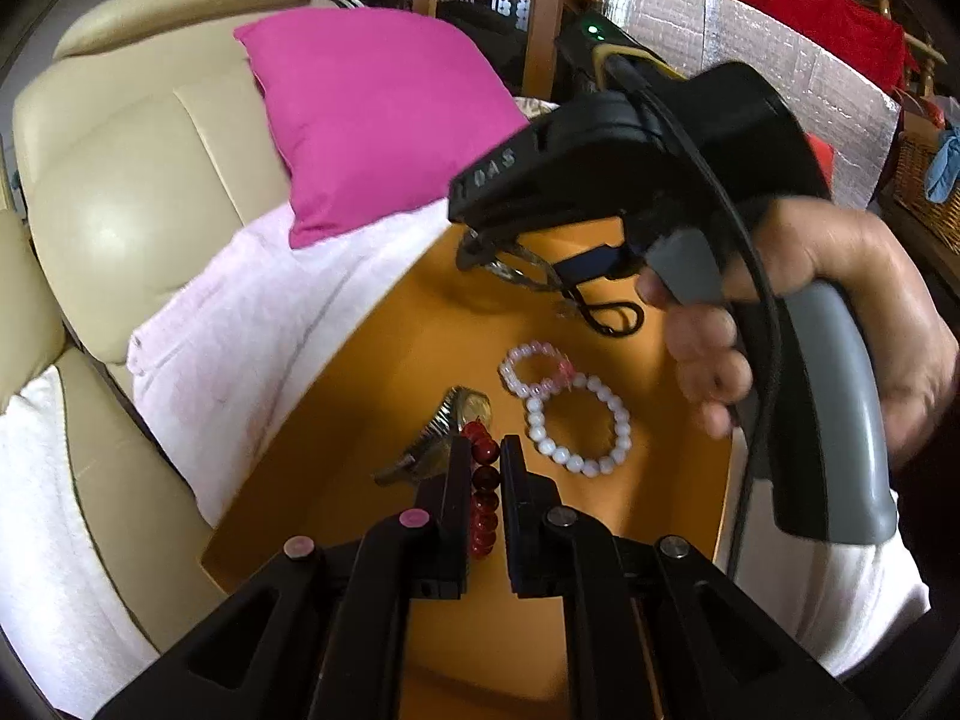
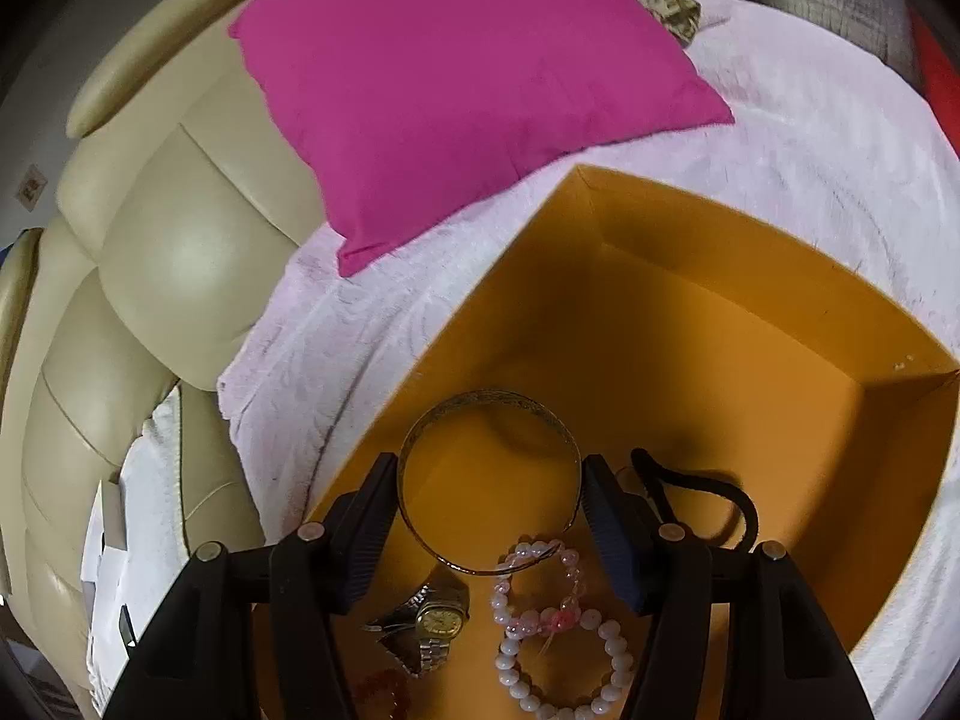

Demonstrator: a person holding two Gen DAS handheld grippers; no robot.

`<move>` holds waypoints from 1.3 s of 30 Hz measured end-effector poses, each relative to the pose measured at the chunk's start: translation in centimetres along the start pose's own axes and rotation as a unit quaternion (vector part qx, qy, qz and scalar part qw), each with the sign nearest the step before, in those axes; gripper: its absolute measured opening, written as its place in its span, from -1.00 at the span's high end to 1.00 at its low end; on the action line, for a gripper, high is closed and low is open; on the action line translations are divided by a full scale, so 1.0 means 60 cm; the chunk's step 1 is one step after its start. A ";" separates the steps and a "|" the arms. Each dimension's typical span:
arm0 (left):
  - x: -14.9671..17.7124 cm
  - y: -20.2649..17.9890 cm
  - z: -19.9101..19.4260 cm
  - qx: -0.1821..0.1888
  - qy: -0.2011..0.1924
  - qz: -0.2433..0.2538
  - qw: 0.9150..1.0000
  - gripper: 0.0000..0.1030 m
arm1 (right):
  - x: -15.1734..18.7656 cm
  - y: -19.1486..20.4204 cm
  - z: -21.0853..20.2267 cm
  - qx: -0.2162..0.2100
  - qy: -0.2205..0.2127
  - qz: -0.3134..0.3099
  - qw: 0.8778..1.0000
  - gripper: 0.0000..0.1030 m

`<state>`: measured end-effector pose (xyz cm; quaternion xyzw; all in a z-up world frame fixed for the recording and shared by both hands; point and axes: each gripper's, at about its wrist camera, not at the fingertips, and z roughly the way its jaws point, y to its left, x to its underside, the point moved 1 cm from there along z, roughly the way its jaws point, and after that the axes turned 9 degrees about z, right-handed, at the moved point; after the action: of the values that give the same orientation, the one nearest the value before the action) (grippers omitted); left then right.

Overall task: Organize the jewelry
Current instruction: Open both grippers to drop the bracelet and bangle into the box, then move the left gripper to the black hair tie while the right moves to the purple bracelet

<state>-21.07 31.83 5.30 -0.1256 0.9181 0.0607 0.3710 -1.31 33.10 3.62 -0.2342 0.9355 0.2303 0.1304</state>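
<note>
An orange box (image 2: 720, 276) sits on a pale pink blanket. My left gripper (image 1: 485, 450) is shut on a red bead bracelet (image 1: 486, 492) just above the box floor. My right gripper (image 2: 489, 480) is shut on a metal bangle (image 2: 489, 414) and holds it over the box; the right gripper also shows in the left wrist view (image 1: 480, 252). In the box lie a white bead bracelet (image 1: 579, 426), a pink bead bracelet (image 1: 534, 369), a gold watch (image 2: 441, 621) and a black cord loop (image 2: 696, 492).
A magenta pillow (image 2: 462, 90) lies on the blanket (image 2: 372, 336) behind the box. A cream leather sofa back (image 2: 156, 252) is at the left. Silver insulation sheet (image 1: 750, 30) and red fabric (image 1: 810, 6) stand at the back right.
</note>
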 end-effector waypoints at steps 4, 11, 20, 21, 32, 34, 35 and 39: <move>0.004 -0.001 0.008 0.008 0.010 -0.004 1.000 0.82 | -0.004 -0.006 0.013 -0.001 0.014 0.021 1.000 -0.26; 0.003 -0.003 0.014 0.010 0.017 -0.010 1.000 0.31 | -0.014 -0.017 -0.002 -0.030 -0.001 0.053 0.998 -0.35; -0.002 -0.001 0.001 -0.014 0.010 -0.017 1.000 -0.23 | -0.006 -0.031 -0.076 -0.047 -0.053 0.040 0.997 -0.35; -0.002 -0.002 0.000 -0.016 0.012 -0.017 1.000 -0.24 | -0.004 -0.035 -0.085 -0.047 -0.060 0.039 0.996 -0.35; -0.014 -0.020 -0.025 -0.040 0.013 -0.018 0.999 -0.43 | 0.067 -0.175 -0.253 -0.015 -0.139 0.048 0.989 -0.36; -0.021 -0.036 -0.032 -0.044 0.010 -0.013 0.999 -0.46 | 0.089 -0.218 -0.278 -0.005 -0.143 0.066 0.987 -0.36; -0.025 -0.045 -0.035 -0.044 0.009 -0.008 0.999 -0.47 | 0.102 -0.241 -0.288 0.002 -0.142 0.076 0.987 -0.35; -0.042 -0.094 -0.051 -0.044 0.000 0.031 0.999 -0.49 | 0.153 -0.323 -0.323 0.036 -0.143 0.105 0.983 -0.36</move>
<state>-19.83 26.24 9.13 -0.1134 0.9180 0.1124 0.3631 -2.17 4.90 9.89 -0.0944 0.9342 0.2402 0.2464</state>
